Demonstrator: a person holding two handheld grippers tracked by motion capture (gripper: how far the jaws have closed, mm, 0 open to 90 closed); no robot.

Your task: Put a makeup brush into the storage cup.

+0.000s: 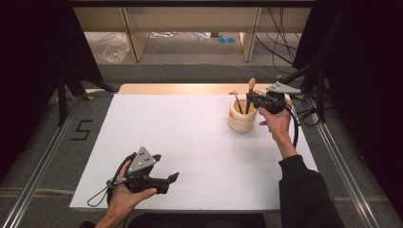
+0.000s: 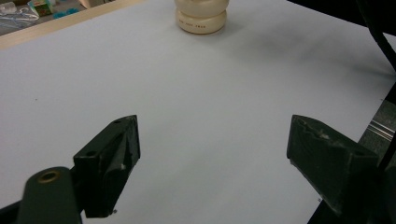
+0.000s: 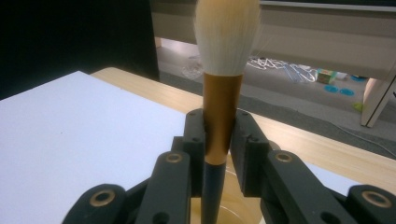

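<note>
While R gripper (image 3: 218, 140) is clamping brush (image 3: 223, 93) upright over cup (image 1: 242, 116), apparently for clean vertical entry/exit, L gripper (image 2: 212, 154) is idling w/ jaws apart.

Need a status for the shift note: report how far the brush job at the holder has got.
Done: one thin brush already stands in the cream holder. In hand: the right gripper has its jaws shut on a fluffy makeup brush, upright over the holder's mouth, handle pointing down into it. Left: it has not been let go. The left gripper rests open over the white board, holding nothing.
</note>
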